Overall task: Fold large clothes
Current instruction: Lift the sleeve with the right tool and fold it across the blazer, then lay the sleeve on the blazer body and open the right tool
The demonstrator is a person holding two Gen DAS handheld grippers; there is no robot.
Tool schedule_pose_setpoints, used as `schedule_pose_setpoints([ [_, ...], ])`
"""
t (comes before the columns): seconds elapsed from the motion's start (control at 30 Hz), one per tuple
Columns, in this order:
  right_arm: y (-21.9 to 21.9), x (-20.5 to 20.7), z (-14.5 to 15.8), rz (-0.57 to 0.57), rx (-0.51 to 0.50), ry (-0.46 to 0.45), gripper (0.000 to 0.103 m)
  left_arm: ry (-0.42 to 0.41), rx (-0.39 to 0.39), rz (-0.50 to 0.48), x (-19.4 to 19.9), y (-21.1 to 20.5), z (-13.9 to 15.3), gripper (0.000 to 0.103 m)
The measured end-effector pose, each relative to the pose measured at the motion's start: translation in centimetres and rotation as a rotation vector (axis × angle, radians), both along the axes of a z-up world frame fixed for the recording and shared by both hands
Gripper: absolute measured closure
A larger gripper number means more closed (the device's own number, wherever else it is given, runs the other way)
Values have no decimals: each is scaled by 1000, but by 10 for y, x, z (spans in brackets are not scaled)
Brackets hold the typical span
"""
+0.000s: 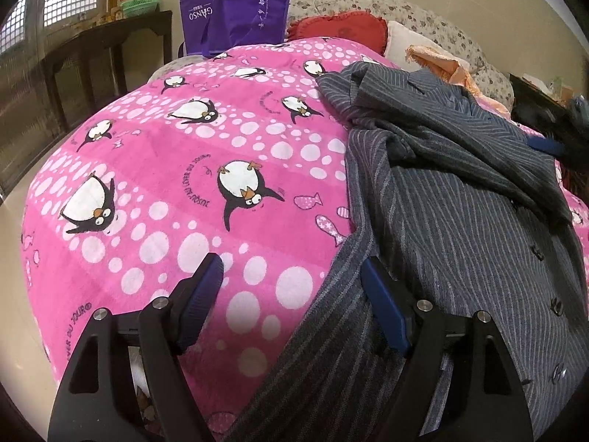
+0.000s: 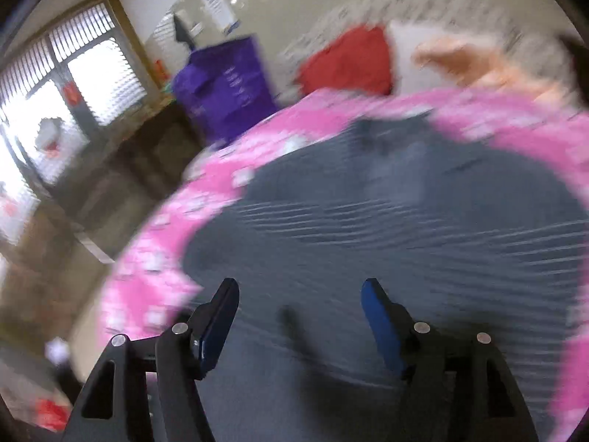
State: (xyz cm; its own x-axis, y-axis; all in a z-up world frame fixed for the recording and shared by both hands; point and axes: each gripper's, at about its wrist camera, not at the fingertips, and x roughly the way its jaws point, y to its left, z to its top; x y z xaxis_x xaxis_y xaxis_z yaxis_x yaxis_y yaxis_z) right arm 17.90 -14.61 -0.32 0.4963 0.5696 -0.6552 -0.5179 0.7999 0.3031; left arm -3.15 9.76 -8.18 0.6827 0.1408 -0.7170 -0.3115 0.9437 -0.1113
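A grey pinstriped jacket (image 1: 452, 199) lies rumpled across the right half of the left wrist view, spread on a pink penguin-print blanket (image 1: 176, 169) that fills the left half. The left gripper (image 1: 291, 276) sits at the bottom centre, jaws wide apart and holding nothing; its right finger (image 1: 383, 305) touches the jacket's edge, its left finger is over the blanket. A purple tote bag (image 1: 235, 7) stands at top centre, a red cushion (image 1: 338, 29) beside it. The right wrist view is motion-blurred: the right gripper (image 2: 300, 291), jaws apart and empty, is over the jacket.
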Motion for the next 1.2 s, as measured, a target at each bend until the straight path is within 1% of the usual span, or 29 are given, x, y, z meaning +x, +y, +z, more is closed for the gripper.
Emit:
schedule_pose_setpoints([
  [0.03,-28,1,-3,-66,-54,-39,49,5,1,-3,1,0,0,25],
  [0.07,-47,4,-10,-106,-89,-31,55,17,-7,-8,1,1,3,25],
  [0.1,-69,9,-26,-147,-123,20,56,23,-19,-2,1,4,5,25],
  [0.13,-88,13,-43,-168,-128,94,64,20,-31,6,1,7,10,25],
  [0.17,-109,16,-66,-170,-118,200,68,9,-31,10,1,8,15,25],
  [0.2,-121,12,-75,-160,-96,234,68,-9,-16,19,0,10,24,25],
  [0.23,-132,3,-71,-135,-50,201,68,-33,2,32,1,12,34,25],
  [0.27,-134,1,-65,-119,-47,194,68,-67,12,37,3,14,49,25],
  [0.33,-139,1,-47,-136,-46,162,68,-92,5,20,14,15,69,25],
  [0.4,-144,5,-27,-170,3,113,68,-118,-2,-15,39,8,92,25],
  [0.43,-146,8,-22,-190,13,96,67,-127,-5,-41,55,2,101,25],
  [0.5,-142,16,-20,-212,17,86,67,-101,-45,-129,98,-13,109,25],
  [0.53,-137,16,-21,-213,-9,88,67,-92,-72,-151,122,-20,108,25],
  [0.57,-131,17,-29,-224,-78,91,67,-85,-73,-154,137,-22,104,25],
  [0.6,-128,17,-40,-230,-131,106,67,-53,-57,-165,155,-27,96,26],
  [0.63,-128,14,-50,-226,-151,123,66,-9,-28,-163,170,-32,85,38],
  [0.67,-126,9,-62,-217,-157,135,65,47,-3,-153,184,-35,69,47],
  [0.7,-128,3,-69,-210,-151,121,65,112,4,-155,193,-35,53,48],
  [0.73,-133,-5,-72,-205,-129,78,64,171,15,-156,197,-36,35,48],
  [0.77,-136,-8,-74,-202,-113,72,64,182,33,-158,194,-36,22,48],
  [0.8,-138,-10,-76,-197,-95,77,64,138,64,-162,185,-38,19,48],
  [0.83,-141,-11,-76,-185,-83,89,64,117,91,-167,174,-40,17,47],
  [0.87,-141,-10,-75,-171,-91,99,64,109,86,-163,168,-40,16,47],
  [0.93,-142,-6,-65,-151,-115,127,65,100,37,-153,159,-33,15,47],
  [1.0,-145,1,-46,-179,-85,82,65,86,3,-147,153,-29,14,47],
  [1.03,-148,12,-35,-229,-70,48,65,84,9,-144,155,-31,13,47],
  [1.1,-146,30,-32,-275,-62,44,65,82,28,-139,153,-35,14,47],
  [1.13,-142,44,-37,-280,-79,51,65,81,29,-137,151,-35,14,47],
  [1.2,-133,76,-59,-322,-202,99,64,77,20,-136,154,-32,10,47],
])
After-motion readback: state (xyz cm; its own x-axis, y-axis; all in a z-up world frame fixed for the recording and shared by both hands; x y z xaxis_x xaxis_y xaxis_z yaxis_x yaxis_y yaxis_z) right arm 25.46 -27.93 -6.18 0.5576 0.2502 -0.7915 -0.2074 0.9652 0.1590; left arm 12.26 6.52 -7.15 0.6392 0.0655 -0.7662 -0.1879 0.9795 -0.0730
